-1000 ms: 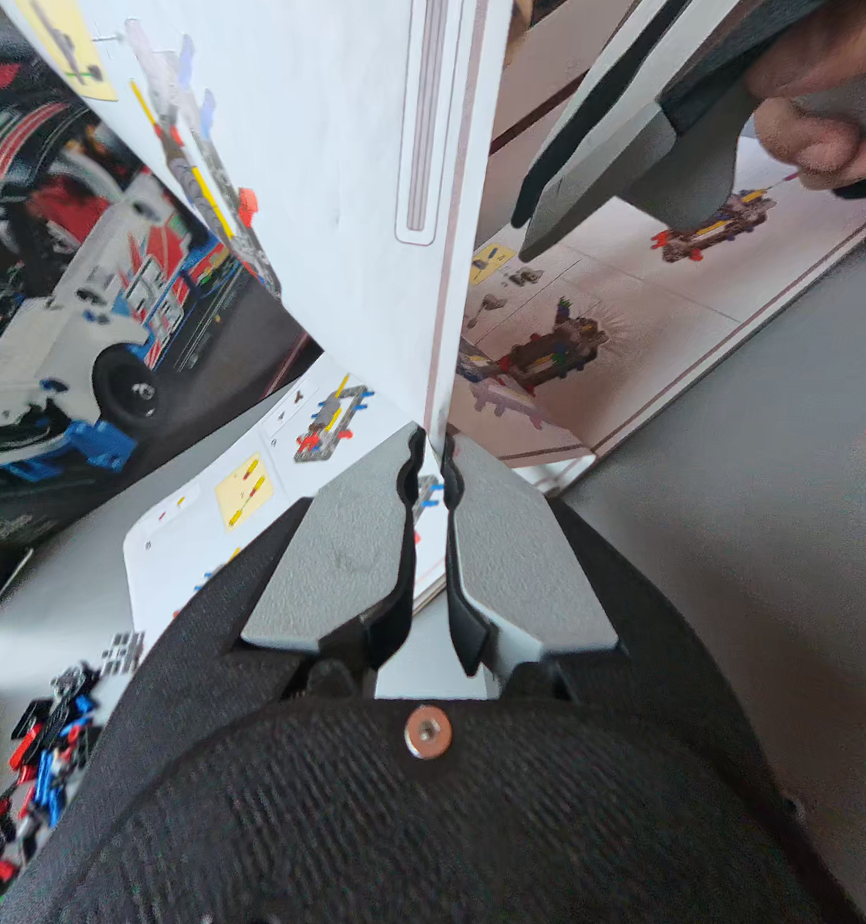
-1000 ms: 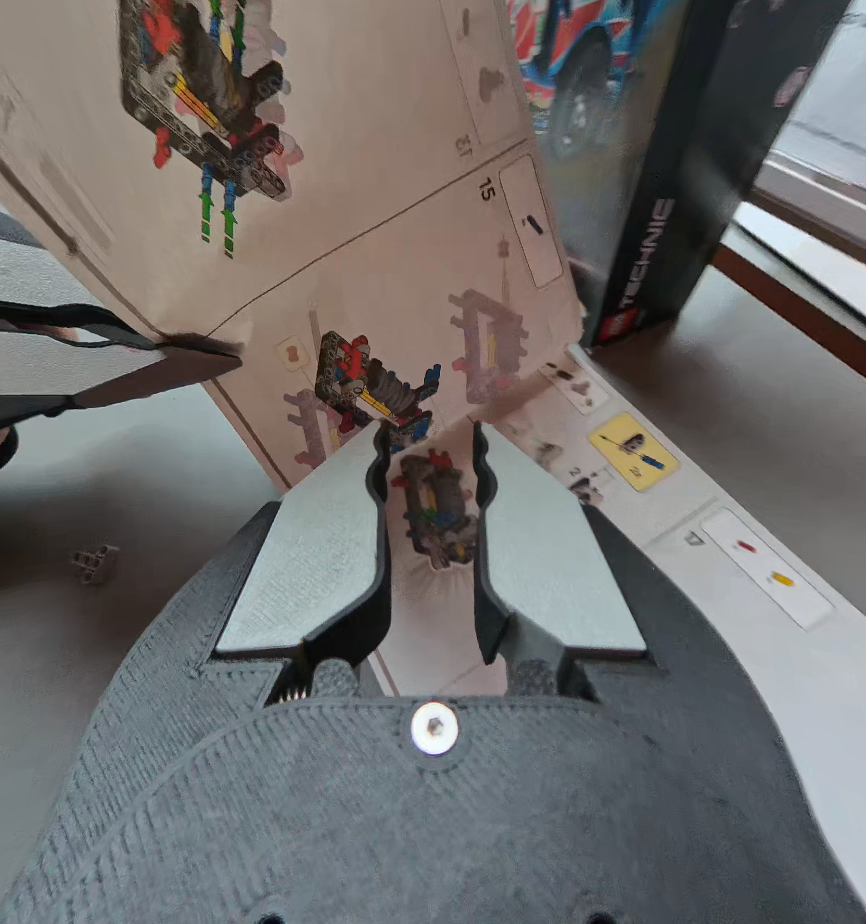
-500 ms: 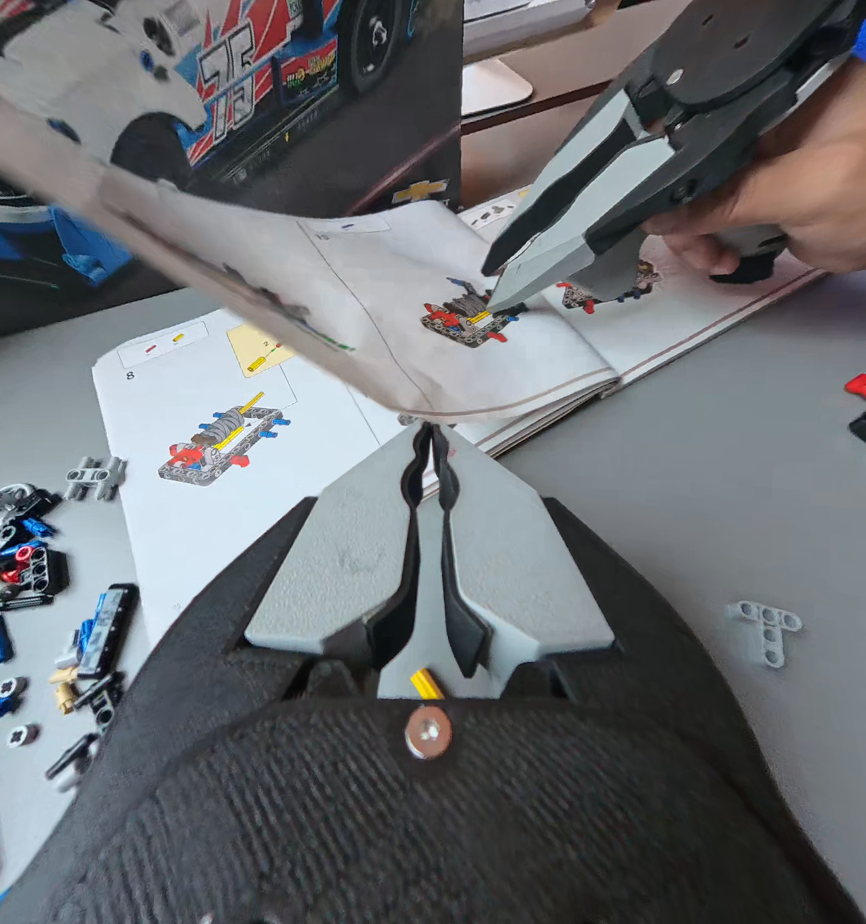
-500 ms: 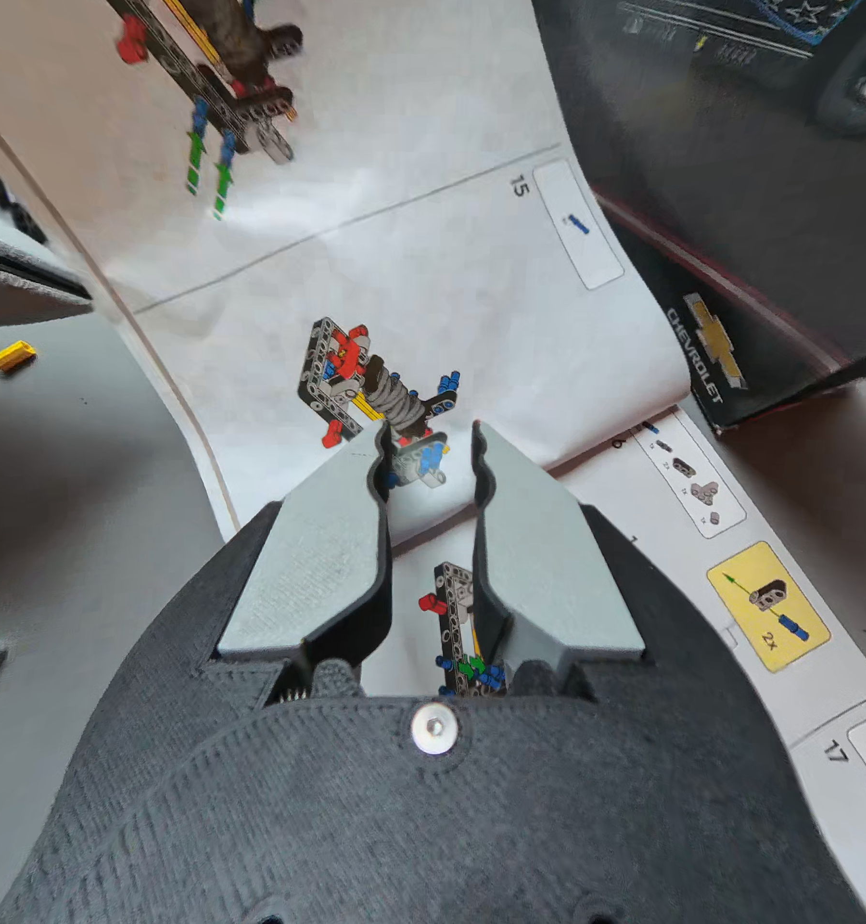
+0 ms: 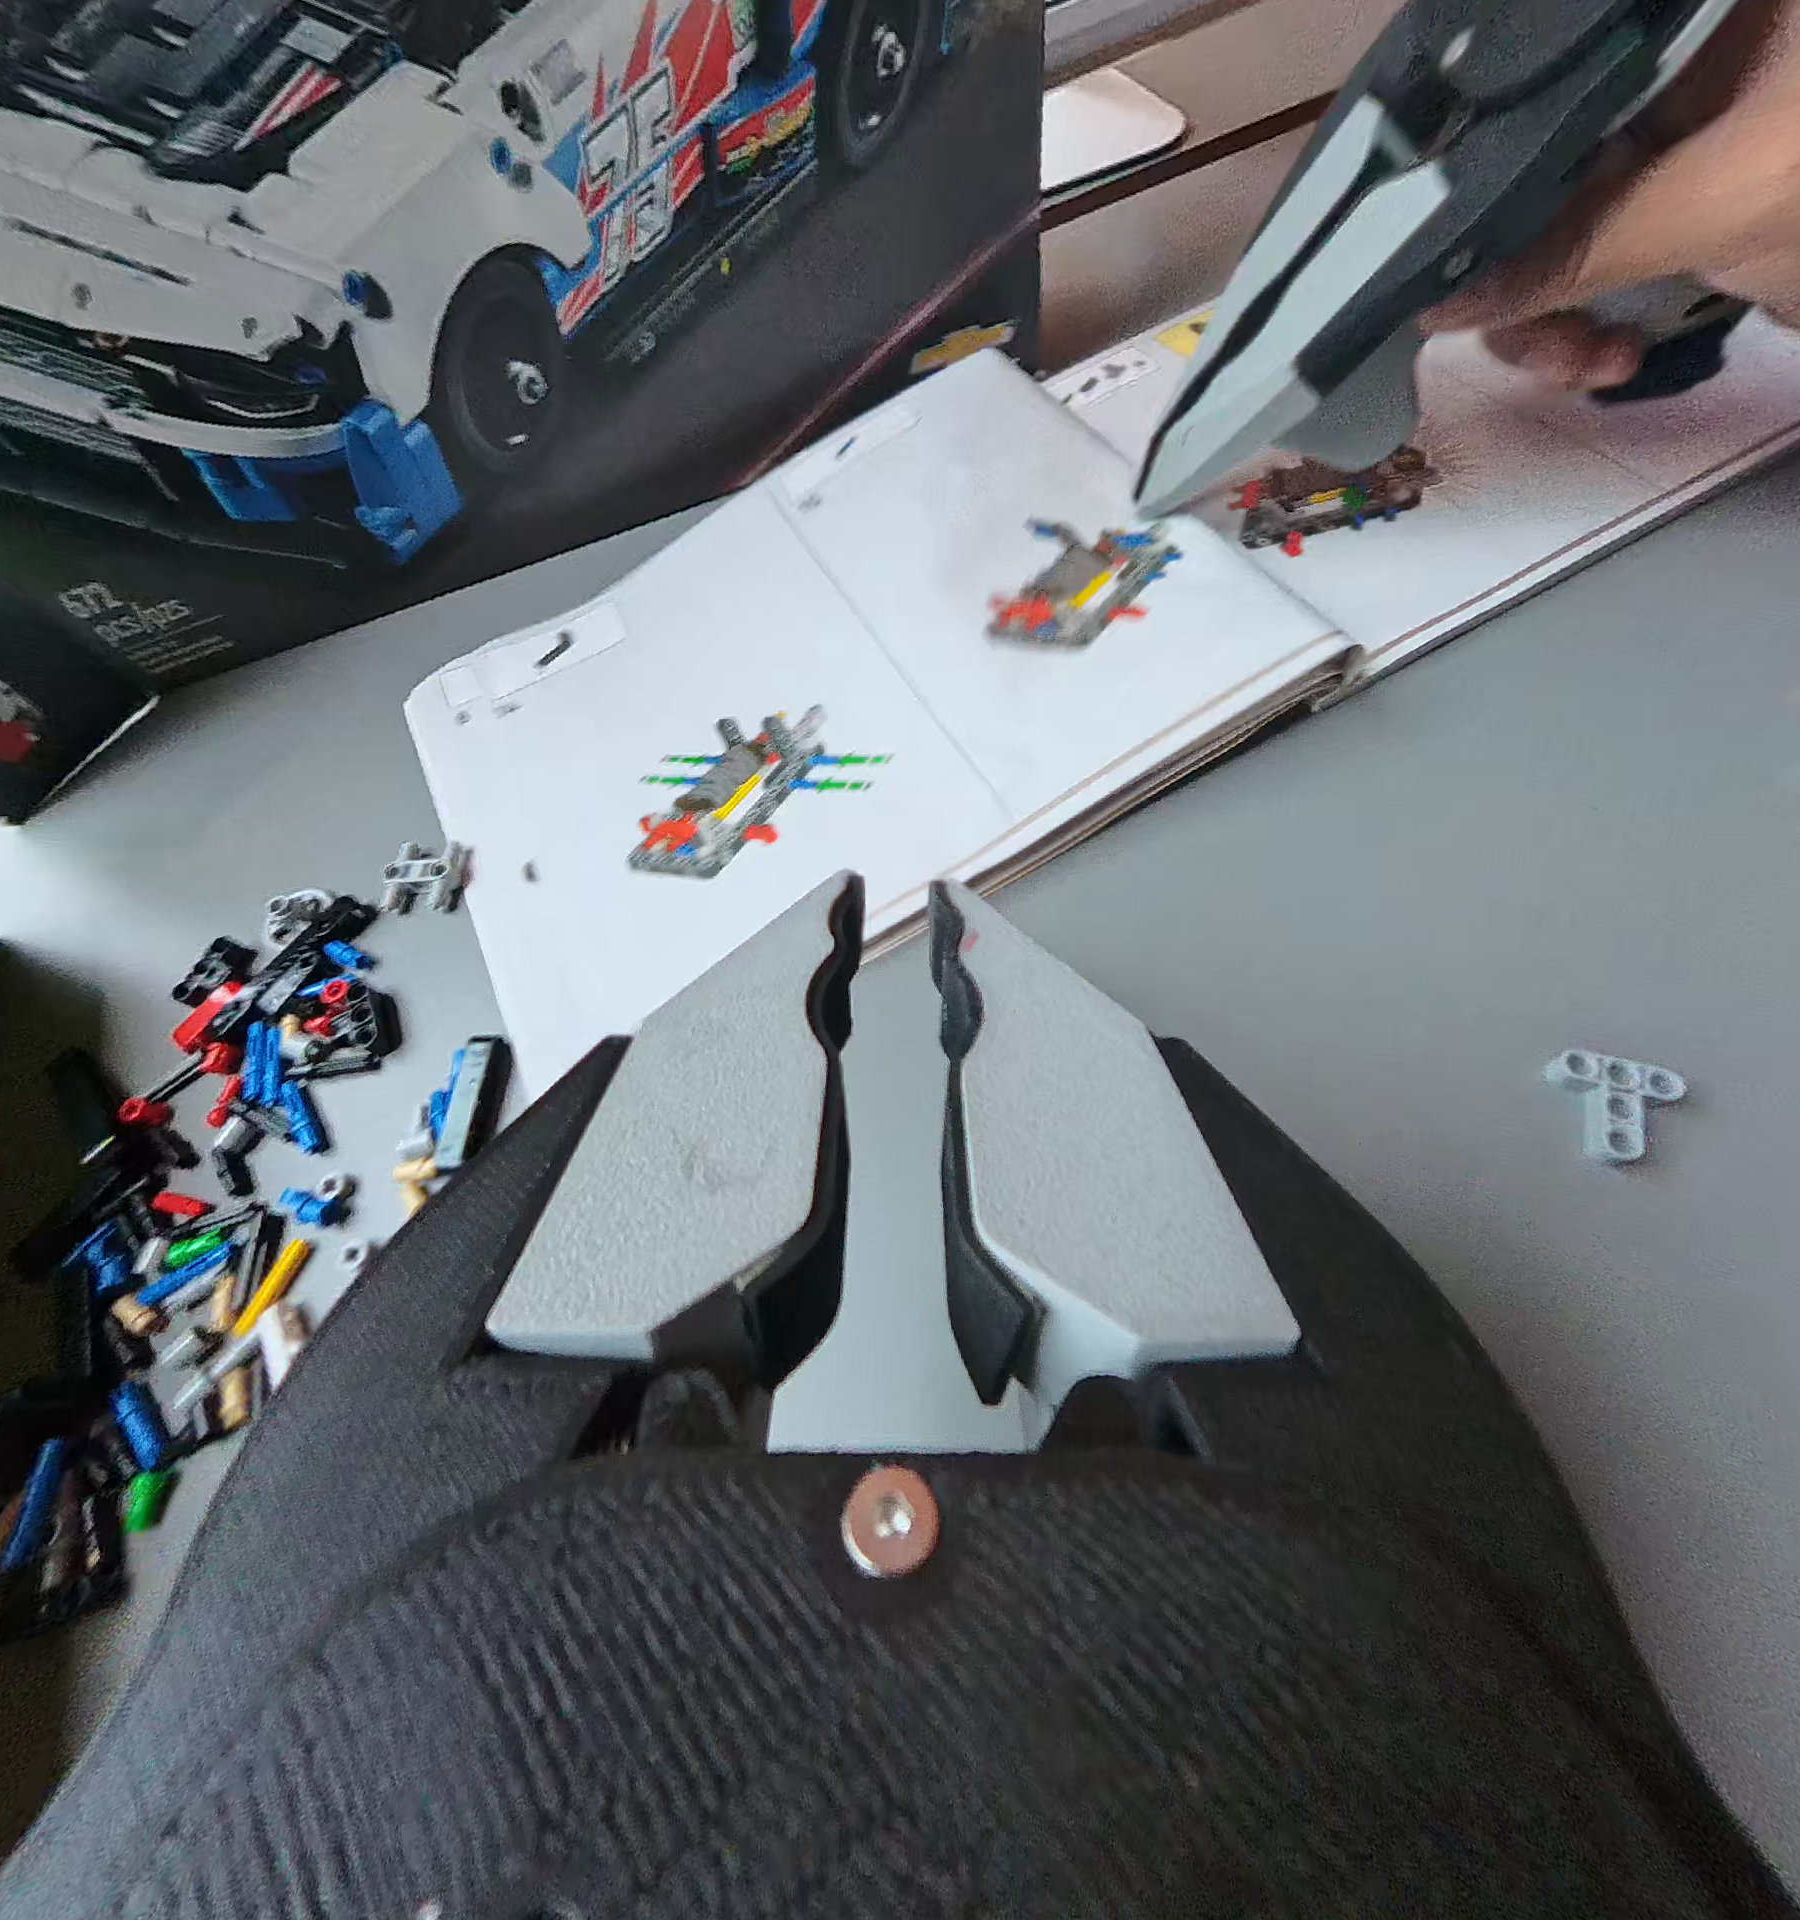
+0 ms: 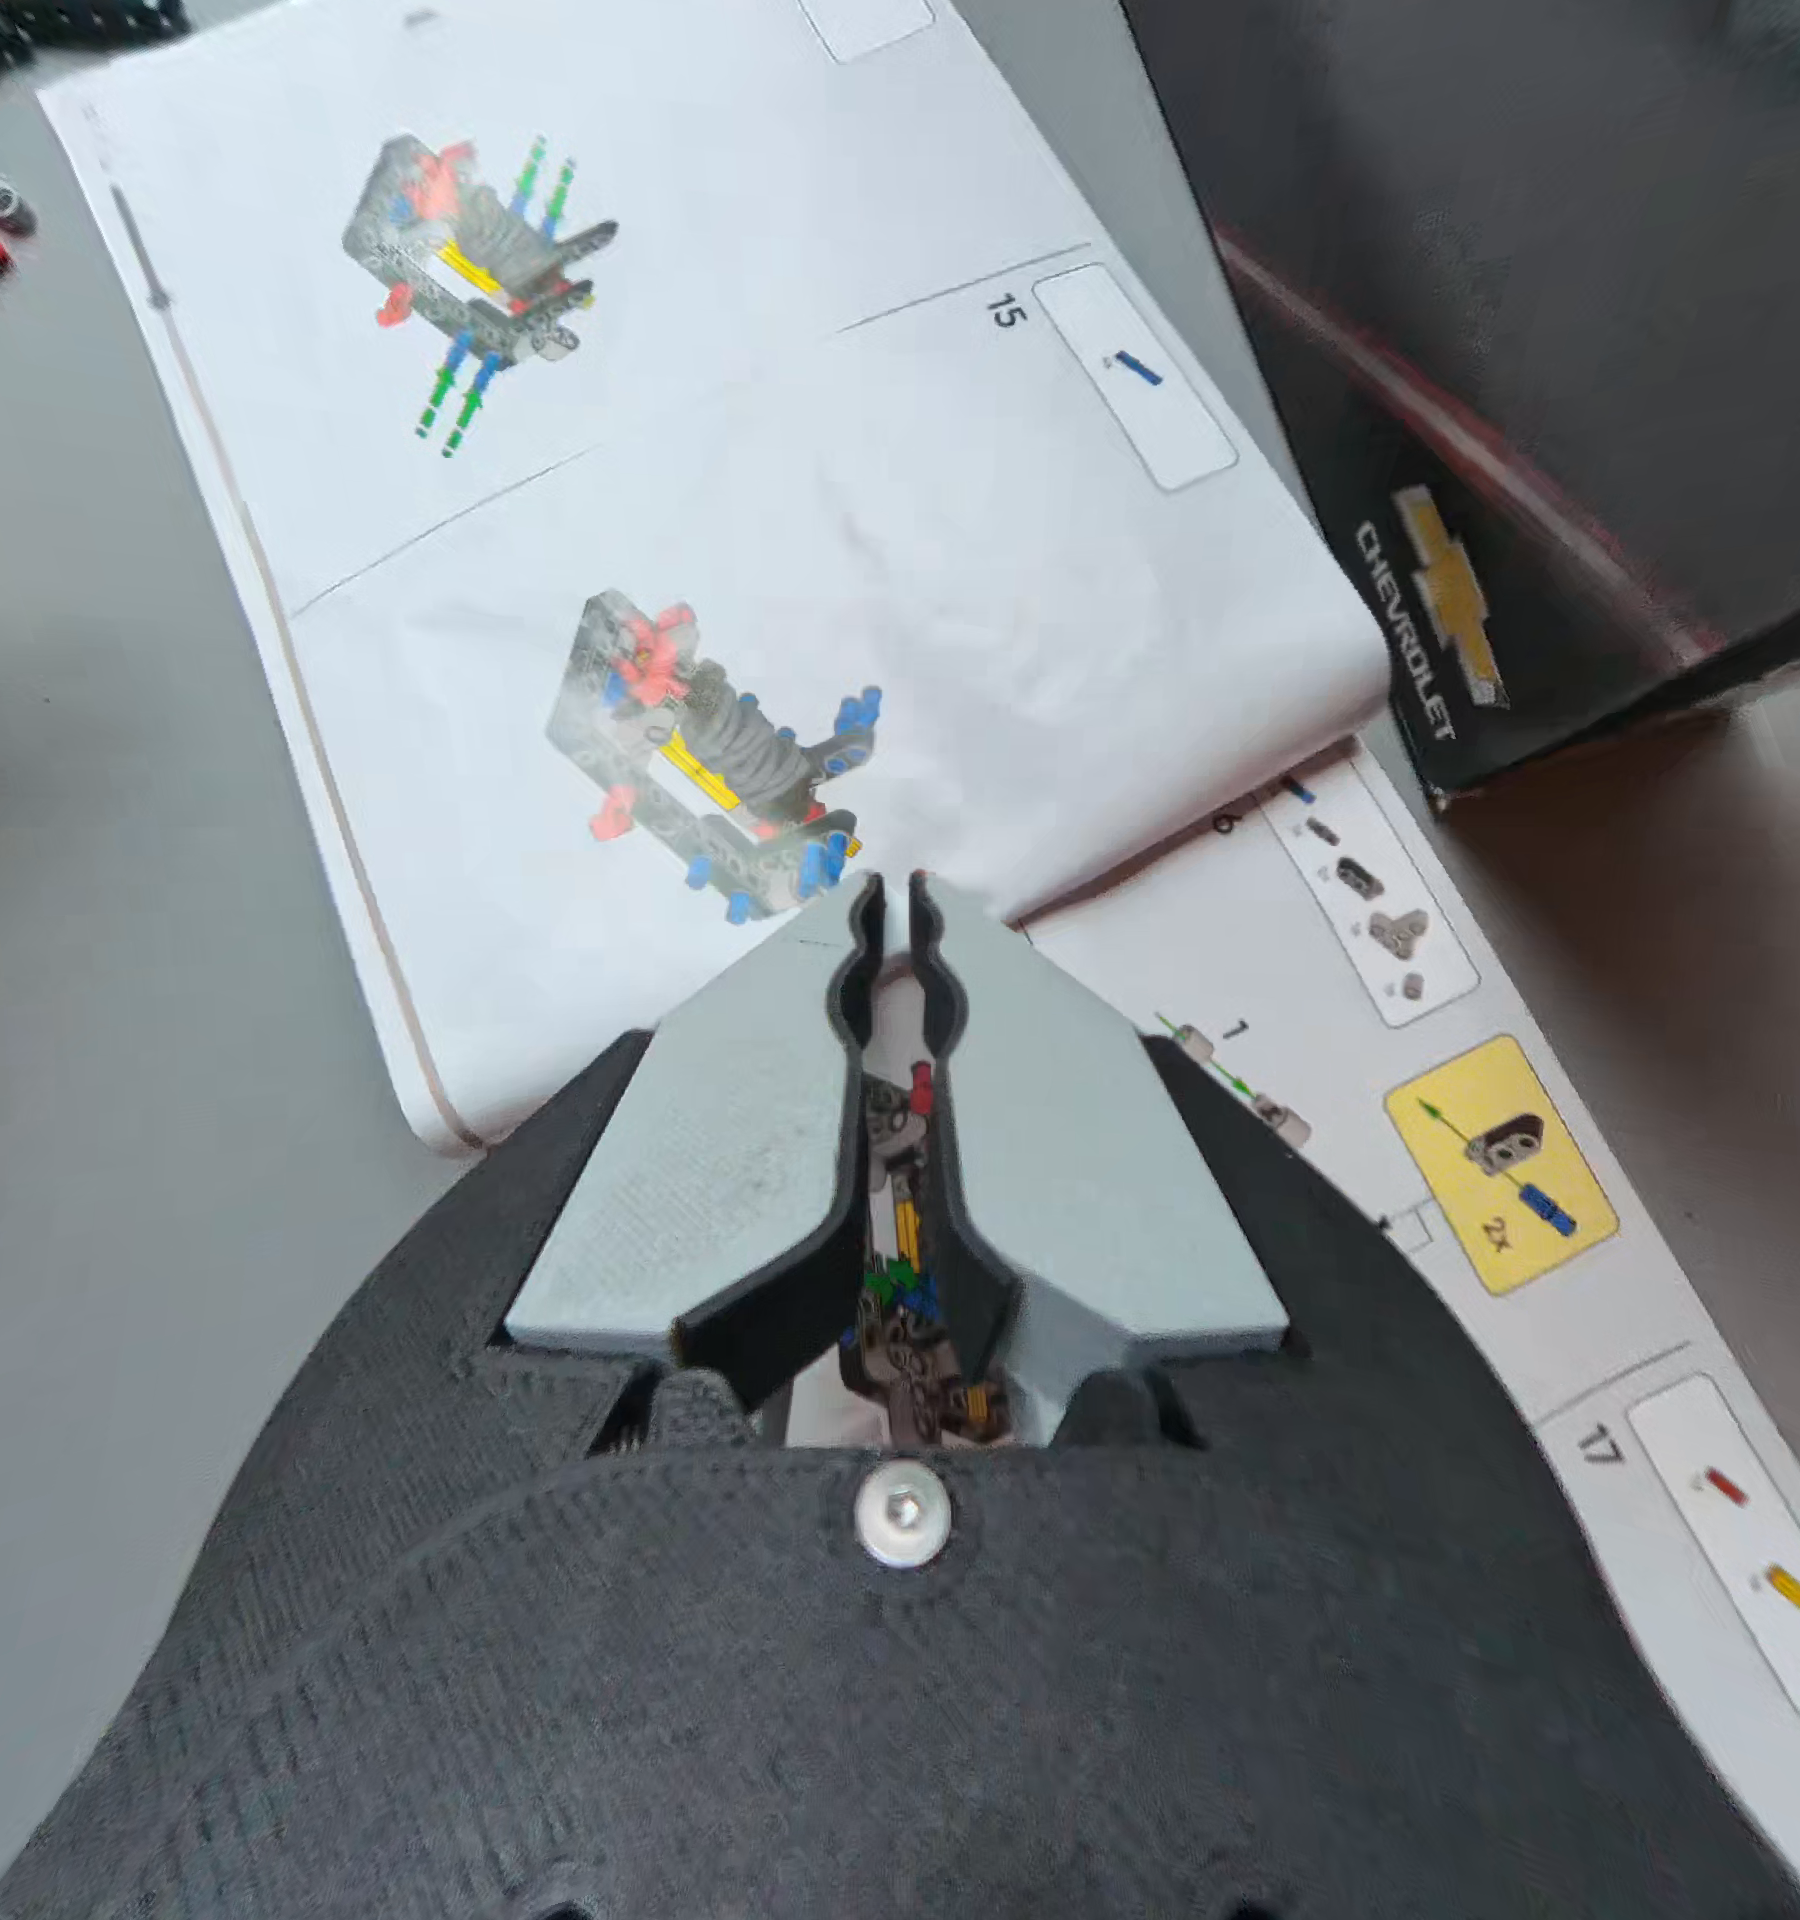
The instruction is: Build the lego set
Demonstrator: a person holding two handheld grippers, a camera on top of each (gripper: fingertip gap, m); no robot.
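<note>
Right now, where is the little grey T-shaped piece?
In the left wrist view, the grey T-shaped piece lies alone on the grey table, right of the left gripper, below the open booklet.

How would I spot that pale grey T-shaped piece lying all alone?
Start at the open instruction booklet lying before the big car box. Move to the bare grey table on its near right side. There lies the pale grey T-shaped piece, flat and holed, far from the colourful parts heap on the left.

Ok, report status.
Left hand-held gripper open, empty. Right hand-held gripper nearly shut, tips over white instruction booklet. Loose pieces untouched on grey table.
</note>
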